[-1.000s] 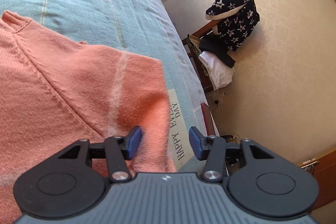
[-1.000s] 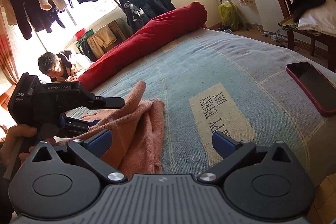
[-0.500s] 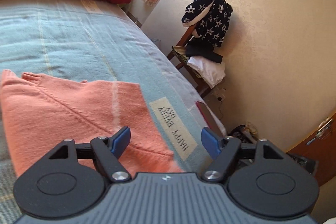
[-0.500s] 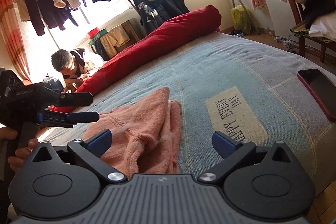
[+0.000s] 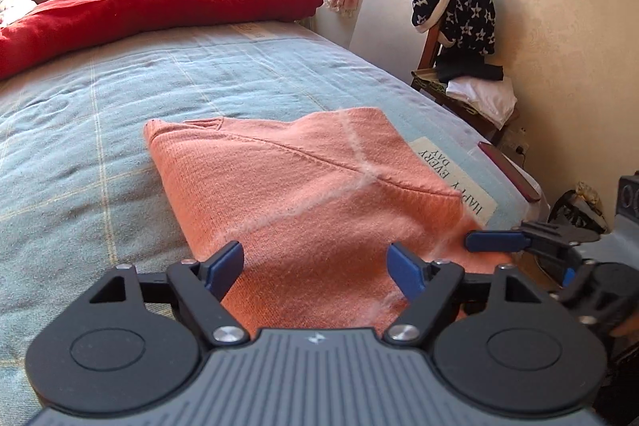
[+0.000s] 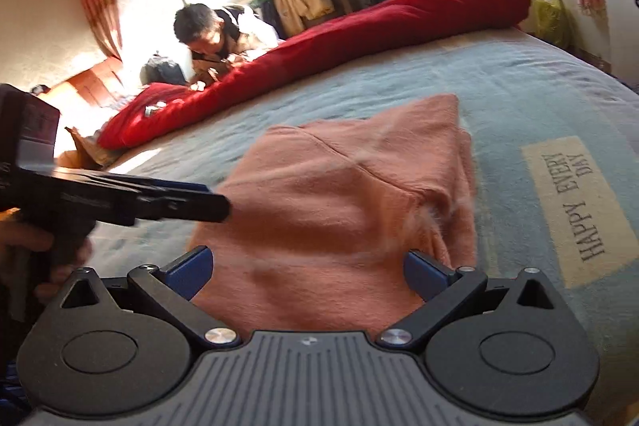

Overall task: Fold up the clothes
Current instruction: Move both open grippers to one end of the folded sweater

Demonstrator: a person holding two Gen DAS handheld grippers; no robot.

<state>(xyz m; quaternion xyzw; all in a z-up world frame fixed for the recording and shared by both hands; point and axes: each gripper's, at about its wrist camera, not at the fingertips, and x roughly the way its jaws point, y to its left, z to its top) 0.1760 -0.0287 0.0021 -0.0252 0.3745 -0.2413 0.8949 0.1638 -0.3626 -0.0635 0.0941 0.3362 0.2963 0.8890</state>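
1. Left wrist view: a pink sweater [image 5: 319, 194] lies folded into a compact, layered stack at the centre of the frame, on a blue bedspread [image 5: 100, 114]; the left gripper [image 5: 317, 264] hangs low over the near edge with its fingers spread apart and nothing between them.

2. Right wrist view: the right gripper [image 6: 307, 272] is likewise released, fingers wide and empty, just above the sweater's [image 6: 351, 194] near edge; the left gripper [image 6: 191, 204] reaches in from the left of the frame, a hand [image 6: 44, 250] on its grip.

3. Whether another fold is due or the sweater is finished cannot be settled from this; it fits either.

4. Risk: the right side of the stack shows loose, uneven layers at centre right of the right wrist view; pinching only the top layer there would likely peel the fold open.

5. Risk: fuzzy knit could snag on a fingertip; a dragging withdrawal might pull the stack askew.

6. Risk: a red phone [image 5: 507, 166] lies near the bed's edge at right of the left wrist view; a wide sweep could knock it off.

7. Risk: both grippers crowd the same near edge; they could collide.
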